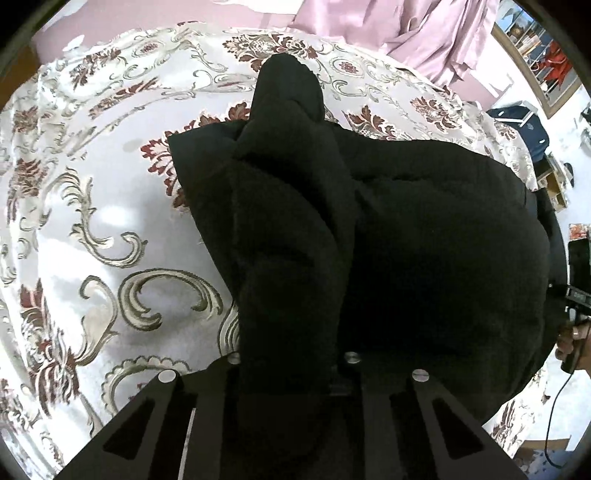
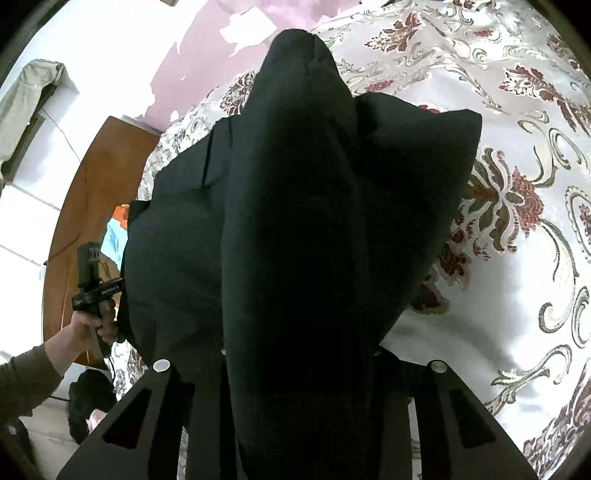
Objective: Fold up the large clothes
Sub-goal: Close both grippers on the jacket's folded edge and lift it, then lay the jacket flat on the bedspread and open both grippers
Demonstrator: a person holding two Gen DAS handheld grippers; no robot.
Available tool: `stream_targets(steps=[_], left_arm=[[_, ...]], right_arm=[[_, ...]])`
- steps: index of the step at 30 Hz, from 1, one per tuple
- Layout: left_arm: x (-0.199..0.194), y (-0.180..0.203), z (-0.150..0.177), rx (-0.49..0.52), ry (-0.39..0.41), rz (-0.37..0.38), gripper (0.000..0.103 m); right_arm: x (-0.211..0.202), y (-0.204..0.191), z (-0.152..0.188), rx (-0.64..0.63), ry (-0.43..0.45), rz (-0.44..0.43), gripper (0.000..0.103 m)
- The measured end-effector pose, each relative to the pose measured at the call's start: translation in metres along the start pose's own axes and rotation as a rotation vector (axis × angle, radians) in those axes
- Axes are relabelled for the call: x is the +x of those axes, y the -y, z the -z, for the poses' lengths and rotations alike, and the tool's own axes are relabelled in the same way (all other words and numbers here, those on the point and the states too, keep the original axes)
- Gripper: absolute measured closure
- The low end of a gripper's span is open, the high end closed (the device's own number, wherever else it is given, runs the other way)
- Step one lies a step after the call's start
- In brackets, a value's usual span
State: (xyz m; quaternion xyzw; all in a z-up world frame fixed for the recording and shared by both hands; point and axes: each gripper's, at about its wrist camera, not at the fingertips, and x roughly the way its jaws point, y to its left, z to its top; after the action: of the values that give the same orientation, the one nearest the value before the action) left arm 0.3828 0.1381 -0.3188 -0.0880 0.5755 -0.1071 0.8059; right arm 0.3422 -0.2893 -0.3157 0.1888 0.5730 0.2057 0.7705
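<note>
On the far left stands a brown headboard (image 2: 92,206), and beside it a hand (image 2: 92,325) holds the left gripper (image 2: 90,273), seen small from the right camera. From its own camera, the left gripper (image 1: 291,332) has a thick bunch of the black garment (image 1: 424,240) gathered up between its arms; the fingers are buried in the cloth, so I cannot tell how tightly they are closed, though the fabric rises from between them in a tall fold. The garment lies heaped on the bedspread (image 1: 92,221), a pale satin cover with red and olive scrollwork, and it spreads from the middle of the bed toward the near edge. Moving right, the right gripper (image 2: 299,350) shows the same thing from the other side: a broad ridge of the black cloth (image 2: 303,221) stands up from between its arms, hiding the fingers, so its grip cannot be made out either. Farther right the bedspread (image 2: 517,240) lies bare and shiny. Behind the bed hangs a pink curtain (image 1: 424,33), with a framed mirror (image 1: 535,55) next to it.
</note>
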Motion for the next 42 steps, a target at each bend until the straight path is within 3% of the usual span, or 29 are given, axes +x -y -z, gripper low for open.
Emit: stream_targets(steps=[10,23,34,42], left_arm=[[-0.027,0.017,0.013,0.001,0.007,-0.019,0.087],[-0.086,0.034,0.029,0.001,0.052,-0.017,0.087],[-0.143,0.049,0.050,-0.004,0.103,-0.021,0.087],[-0.179,0.052,0.092,-0.030,0.126,-0.021,0.087]], right_arm=[[-0.037,0.005,-0.009,-0.028,-0.001,0.009,0.079],[-0.081,-0.016,0.001,-0.061,0.009,0.014,0.079],[-0.140,-0.039,0.032,-0.124,0.040,0.033,0.079],[-0.169,-0.056,0.061,-0.149,0.037,0.028,0.079]])
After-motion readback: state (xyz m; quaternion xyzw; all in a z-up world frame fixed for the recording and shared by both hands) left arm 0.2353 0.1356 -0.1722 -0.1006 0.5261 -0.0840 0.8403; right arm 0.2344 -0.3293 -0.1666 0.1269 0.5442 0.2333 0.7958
